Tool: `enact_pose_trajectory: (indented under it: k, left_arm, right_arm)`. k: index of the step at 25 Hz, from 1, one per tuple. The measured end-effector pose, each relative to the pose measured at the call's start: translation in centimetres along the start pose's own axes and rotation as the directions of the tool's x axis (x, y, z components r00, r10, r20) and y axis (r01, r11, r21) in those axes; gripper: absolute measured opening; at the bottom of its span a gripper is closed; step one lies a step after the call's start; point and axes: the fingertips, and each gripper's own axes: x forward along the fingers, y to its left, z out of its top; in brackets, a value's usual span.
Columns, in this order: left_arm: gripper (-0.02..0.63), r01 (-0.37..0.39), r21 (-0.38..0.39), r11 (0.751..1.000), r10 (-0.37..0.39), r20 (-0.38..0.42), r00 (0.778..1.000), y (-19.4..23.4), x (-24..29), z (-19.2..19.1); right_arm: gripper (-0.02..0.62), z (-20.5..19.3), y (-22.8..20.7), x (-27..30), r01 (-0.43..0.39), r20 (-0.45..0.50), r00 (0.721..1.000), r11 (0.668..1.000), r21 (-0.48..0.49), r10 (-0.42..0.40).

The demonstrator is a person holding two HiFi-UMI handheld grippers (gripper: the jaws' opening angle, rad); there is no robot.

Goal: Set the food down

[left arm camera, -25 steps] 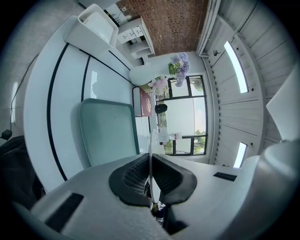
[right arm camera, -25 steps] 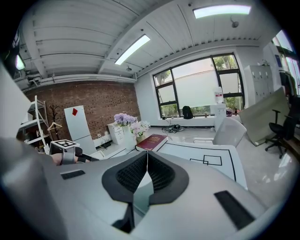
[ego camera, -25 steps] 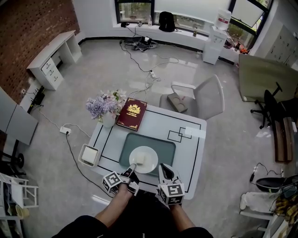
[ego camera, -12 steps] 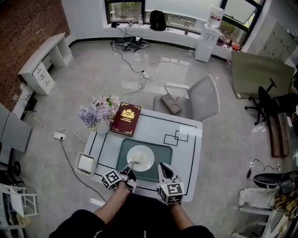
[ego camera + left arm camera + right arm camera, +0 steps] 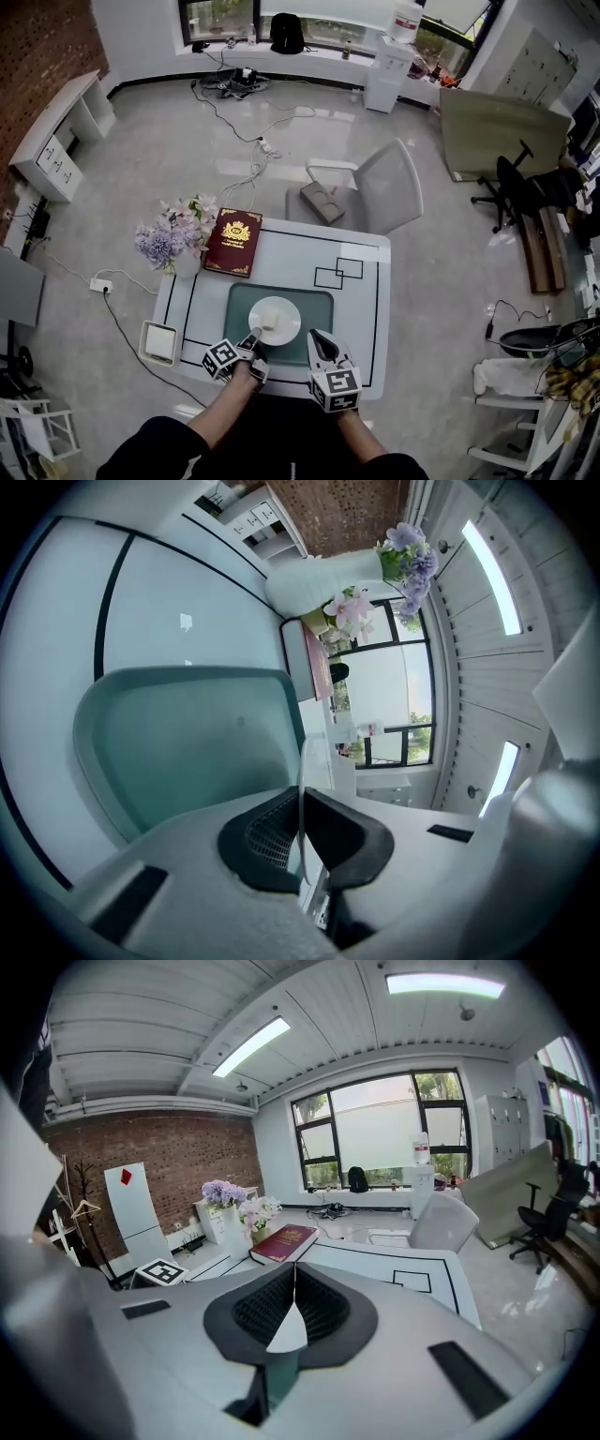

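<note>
A white plate with a pale square piece of food lies over the teal placemat near the table's front edge. My left gripper is shut on the plate's near rim. In the left gripper view the rim runs edge-on between the dark pads, with the placemat beside it. Whether the plate rests on the mat I cannot tell. My right gripper hovers just right of the plate, shut, with nothing in it.
The white table carries a red book and a vase of flowers at its far left. A white box sits at the left front corner. A grey chair stands behind the table.
My left gripper has sunk toward the placemat with the plate in its grip. The right gripper has kept its place beside the plate.
</note>
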Motion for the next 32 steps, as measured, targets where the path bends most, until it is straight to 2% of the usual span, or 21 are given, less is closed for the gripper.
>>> enact_pose_trajectory:
  k: [9,14,19,22,27,32]
  left_arm:
    - [0.015,-0.110,0.047,0.993,0.110,-0.010,0.994,1.4,1.4,-0.5]
    - [0.015,-0.130,0.079,0.988,0.131,-0.002,0.991,1.6,1.9,-0.6]
    - [0.015,-0.156,0.166,0.974,0.158,-0.001,0.987,2.0,2.4,-0.7]
    - [0.015,-0.169,0.173,0.970,0.171,0.003,0.985,1.8,2.5,-0.7]
    - [0.022,-0.155,0.186,0.970,0.157,0.006,0.988,1.5,2.5,-0.8]
    - [0.139,-0.086,0.119,0.989,0.083,0.034,0.996,1.0,2.6,-0.4]
  right_arm:
    - [0.009,-1.3,-0.6,-0.7,0.044,-0.020,0.999,0.998,0.035,-0.043]
    - [0.010,-1.6,-0.6,-1.0,0.052,-0.019,0.999,0.998,0.043,-0.051]
    - [0.010,-1.8,-0.7,-1.5,0.064,-0.008,0.998,0.996,0.058,-0.064]
    - [0.009,-1.8,-0.9,-1.7,0.067,-0.006,0.998,0.996,0.056,-0.067]
    - [0.009,-1.9,-0.8,-1.6,0.055,-0.008,0.998,0.997,0.055,-0.055]
    - [0.009,-1.9,-0.6,-1.3,0.040,-0.007,0.999,0.998,0.054,-0.039]
